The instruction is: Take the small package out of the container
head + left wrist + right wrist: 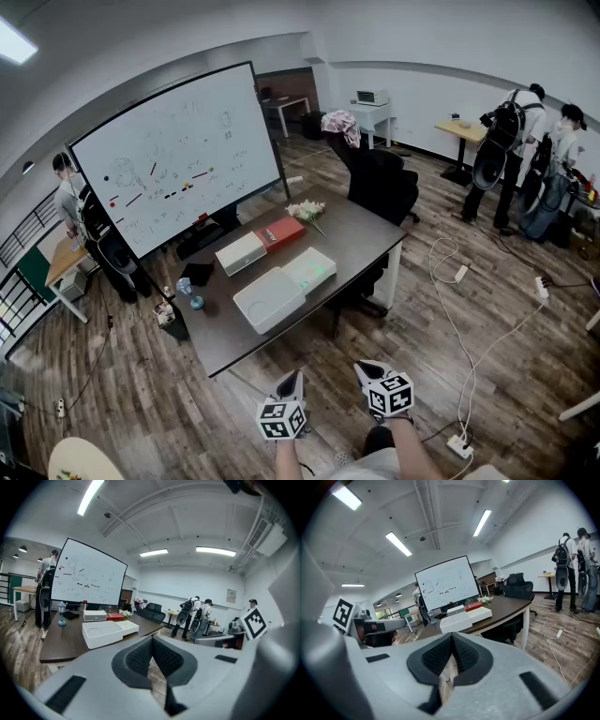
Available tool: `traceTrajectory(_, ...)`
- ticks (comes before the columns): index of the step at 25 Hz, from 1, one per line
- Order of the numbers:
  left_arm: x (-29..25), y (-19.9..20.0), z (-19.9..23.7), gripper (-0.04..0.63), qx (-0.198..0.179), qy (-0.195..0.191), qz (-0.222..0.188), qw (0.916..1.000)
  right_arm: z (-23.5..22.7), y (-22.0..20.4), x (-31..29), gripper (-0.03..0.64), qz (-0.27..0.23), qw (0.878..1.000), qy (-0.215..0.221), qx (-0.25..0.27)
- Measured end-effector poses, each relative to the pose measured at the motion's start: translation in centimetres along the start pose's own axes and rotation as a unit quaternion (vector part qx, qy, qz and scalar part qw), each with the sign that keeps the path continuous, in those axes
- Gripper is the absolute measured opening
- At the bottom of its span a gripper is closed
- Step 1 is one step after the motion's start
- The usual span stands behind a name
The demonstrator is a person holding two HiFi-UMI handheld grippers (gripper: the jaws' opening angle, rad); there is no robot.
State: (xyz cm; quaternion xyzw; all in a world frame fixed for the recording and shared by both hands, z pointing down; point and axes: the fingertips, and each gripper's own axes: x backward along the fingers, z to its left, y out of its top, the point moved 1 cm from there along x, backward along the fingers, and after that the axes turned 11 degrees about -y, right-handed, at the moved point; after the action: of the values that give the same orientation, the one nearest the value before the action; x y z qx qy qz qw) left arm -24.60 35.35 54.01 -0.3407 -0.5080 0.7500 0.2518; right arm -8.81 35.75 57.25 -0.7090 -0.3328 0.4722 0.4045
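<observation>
On the near half of the dark table (361,230) lies a flat white container (270,299), with a pale greenish-white flat piece (311,268) touching its far side. I cannot make out a small package in it. Both grippers hang low in front of the table, well short of its near edge. My left gripper (292,378) is shut with nothing between its pads, and my right gripper (365,368) is shut and empty too. The left gripper view shows shut jaws (152,641) with the container (102,633) far beyond. In the right gripper view the shut jaws (451,639) face the container (457,623).
Further back on the table lie a white box (241,253), a red box (281,233), flowers (307,210), a black item (198,274) and a small blue figure (194,300). A whiteboard (178,150) stands behind, a black chair (382,183) at the right. Cables (459,309) cross the floor. People stand at far right (511,141).
</observation>
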Motion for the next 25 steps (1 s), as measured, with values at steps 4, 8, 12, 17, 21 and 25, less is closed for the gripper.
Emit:
traceTrajectory(4,-0.5,-0.3,-0.1,0.005,0.006,0.001,0.000,1.0000,-0.6,0.0,-0.1,-0.008,0.002,1.000,-0.003,-0.008)
traceTrajectory(8,-1.7,0.2,-0.2,0.005,0.005,-0.006,-0.004,1.0000,-1.7,0.3,-0.9,-0.009,0.003,1.000,-0.011,-0.012)
traceTrajectory(12,-2.9,0.3,0.2,0.005,0.005,-0.005,-0.002,1.0000,-3.0,0.8,-1.4,-0.009,-0.017,0.999,-0.022,-0.023)
traceTrajectory(17,-5.1,1.7,1.3,0.005,0.020,0.009,-0.019,0.9996,-3.5,1.3,-2.6,-0.009,-0.010,1.000,0.010,-0.001)
traceTrajectory(21,-7.3,3.0,2.3,0.006,0.017,0.015,-0.018,0.9996,-4.5,2.0,-4.4,0.010,-0.007,1.000,0.026,-0.010)
traceTrajectory(25,-9.7,3.9,3.0,0.011,0.009,0.027,-0.017,0.9994,-6.4,3.2,-6.4,0.085,-0.011,0.999,0.043,-0.001)
